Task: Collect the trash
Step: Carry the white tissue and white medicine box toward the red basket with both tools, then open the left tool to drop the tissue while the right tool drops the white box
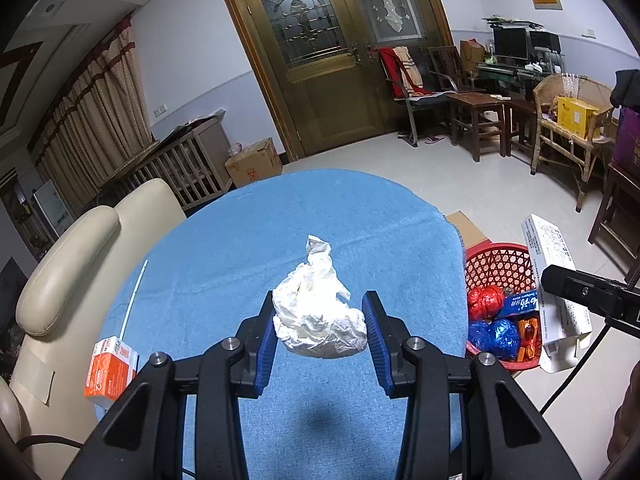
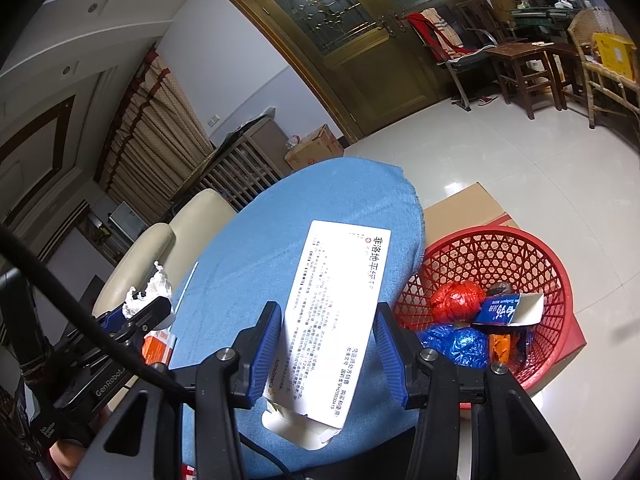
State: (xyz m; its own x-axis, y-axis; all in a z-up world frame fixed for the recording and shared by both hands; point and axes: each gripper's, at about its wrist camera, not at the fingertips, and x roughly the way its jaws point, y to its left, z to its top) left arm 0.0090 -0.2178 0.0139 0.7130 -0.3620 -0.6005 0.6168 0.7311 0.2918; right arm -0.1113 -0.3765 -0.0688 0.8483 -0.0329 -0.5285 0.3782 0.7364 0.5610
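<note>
Blue-padded, the left gripper (image 1: 320, 334) clamps a crumpled white wad (image 1: 320, 320) held above the blue-covered table (image 1: 240, 240); an orange carton (image 1: 109, 372) waits at the table's edge. From the right wrist, the right gripper (image 2: 328, 352) grasps a white medicine box (image 2: 332, 320). Both loads are mid-carry, and next probably need swinging over the red basket (image 2: 556, 280), which holds red and blue foil balls and a blue box.
</note>
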